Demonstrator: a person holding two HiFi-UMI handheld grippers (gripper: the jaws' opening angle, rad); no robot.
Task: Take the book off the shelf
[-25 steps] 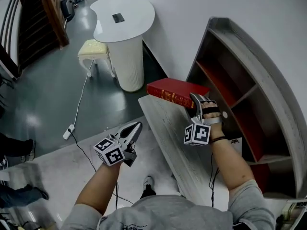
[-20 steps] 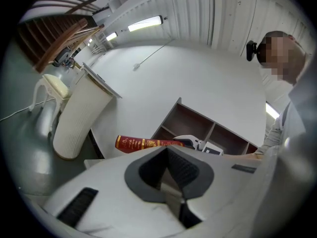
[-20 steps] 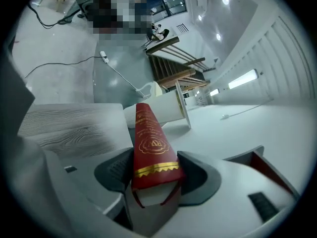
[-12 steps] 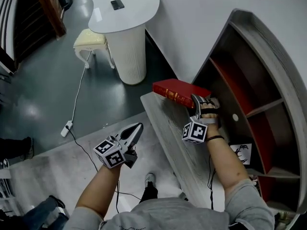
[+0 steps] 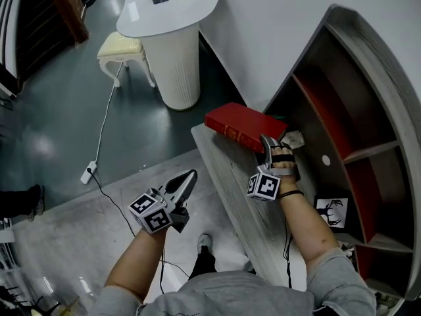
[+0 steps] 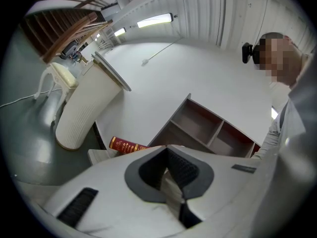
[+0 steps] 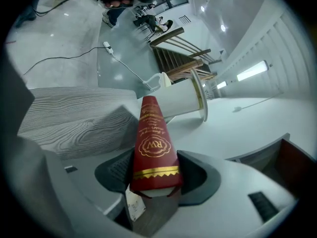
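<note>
A red book (image 5: 240,125) with gold print lies flat over the far end of the grey wooden top (image 5: 233,183), in front of the open grey shelf (image 5: 342,58) with its red back panels. My right gripper (image 5: 268,145) is shut on the book's near end. In the right gripper view the book's spine (image 7: 151,143) runs away from me between the two dark pads of the right gripper (image 7: 154,175). My left gripper (image 5: 187,178) hangs over the floor to the left, shut and holding nothing. From the left gripper (image 6: 171,171) view, the book (image 6: 126,145) and shelf (image 6: 208,128) lie ahead.
A white pedestal table (image 5: 172,18) with a small dark object on it stands beyond the wooden top, and a cream stool (image 5: 122,48) beside it. A power strip and cable (image 5: 87,173) lie on the floor. A deer-print card (image 5: 331,210) sits in the shelf.
The right gripper and the book have drawn slightly back from the shelf opening, and the book has turned a little. The left gripper has barely moved.
</note>
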